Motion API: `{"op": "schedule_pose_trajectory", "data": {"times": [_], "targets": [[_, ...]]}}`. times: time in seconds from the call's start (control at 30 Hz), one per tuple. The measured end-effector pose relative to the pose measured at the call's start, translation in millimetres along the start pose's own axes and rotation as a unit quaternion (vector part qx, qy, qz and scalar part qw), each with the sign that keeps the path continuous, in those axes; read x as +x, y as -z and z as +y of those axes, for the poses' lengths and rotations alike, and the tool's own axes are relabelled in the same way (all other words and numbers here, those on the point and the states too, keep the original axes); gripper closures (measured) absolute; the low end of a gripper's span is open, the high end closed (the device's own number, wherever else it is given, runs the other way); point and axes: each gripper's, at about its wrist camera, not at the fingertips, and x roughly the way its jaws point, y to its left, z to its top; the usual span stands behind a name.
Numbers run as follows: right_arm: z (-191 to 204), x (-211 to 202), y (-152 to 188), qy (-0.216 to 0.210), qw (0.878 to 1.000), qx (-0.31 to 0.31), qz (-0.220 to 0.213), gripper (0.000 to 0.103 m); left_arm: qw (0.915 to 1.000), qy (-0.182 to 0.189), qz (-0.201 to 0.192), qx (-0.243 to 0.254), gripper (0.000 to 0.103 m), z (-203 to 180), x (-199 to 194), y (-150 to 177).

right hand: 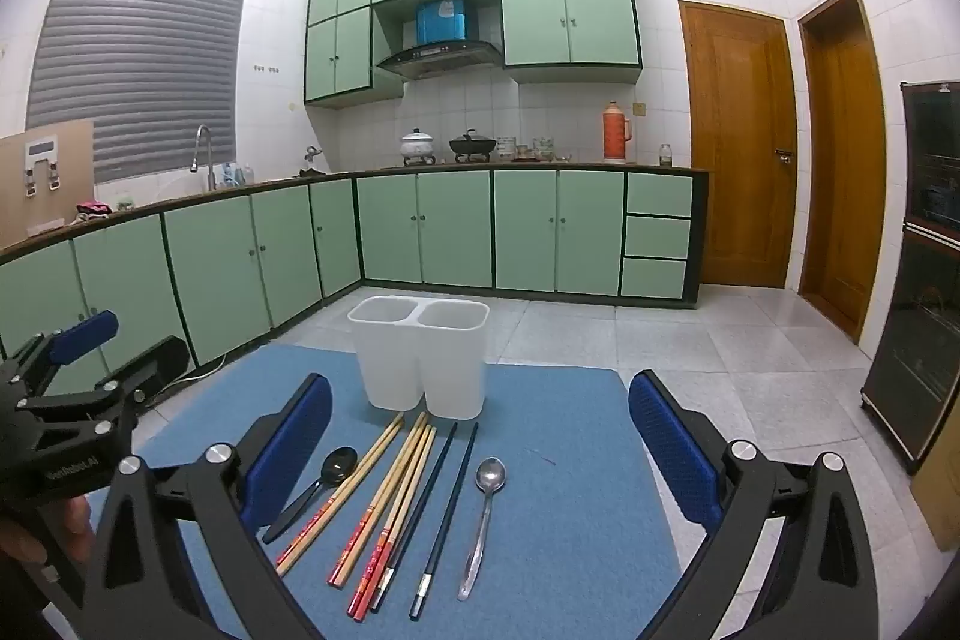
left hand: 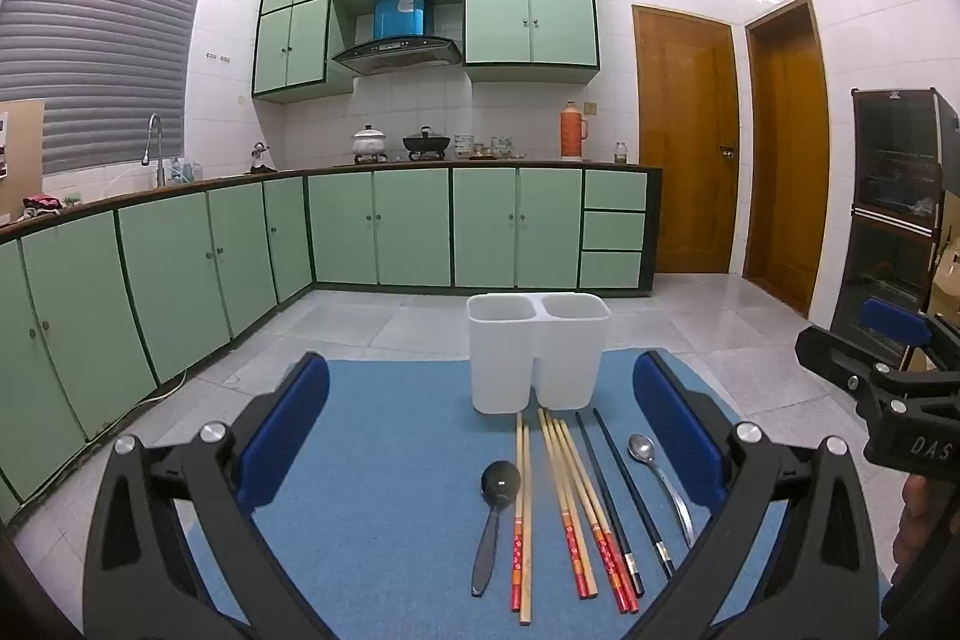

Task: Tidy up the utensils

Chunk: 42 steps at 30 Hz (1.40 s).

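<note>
Hovering low over the blue mat [left hand: 390, 436], the left claw [left hand: 480, 436] is hanging spread wide with nothing between its blue pads. The right claw [right hand: 480, 451] is gaping just as wide, also empty. At the centre of both views, a white two-compartment holder [left hand: 537, 352] is standing upright on the mat, both wells seemingly empty, though their bottoms are hidden. Just below it, the utensils are lying in a row: a black spoon [left hand: 495, 514] at left, bamboo chopsticks [left hand: 576, 508], black chopsticks [left hand: 624, 502], and a metal spoon [left hand: 660, 478] at right. Green cabinets [left hand: 414, 226] are lining the background.
</note>
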Motion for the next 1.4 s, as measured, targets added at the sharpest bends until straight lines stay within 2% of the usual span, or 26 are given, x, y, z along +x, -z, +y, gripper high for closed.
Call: {"op": "schedule_pose_trajectory", "data": {"times": [1.4], "targets": [[0.6, 0.7, -1.1, -0.002, 1.0, 0.003, 0.002, 0.006, 1.0, -0.003, -0.001, 0.001, 0.005, 3.5, -3.2, -2.0]]}}
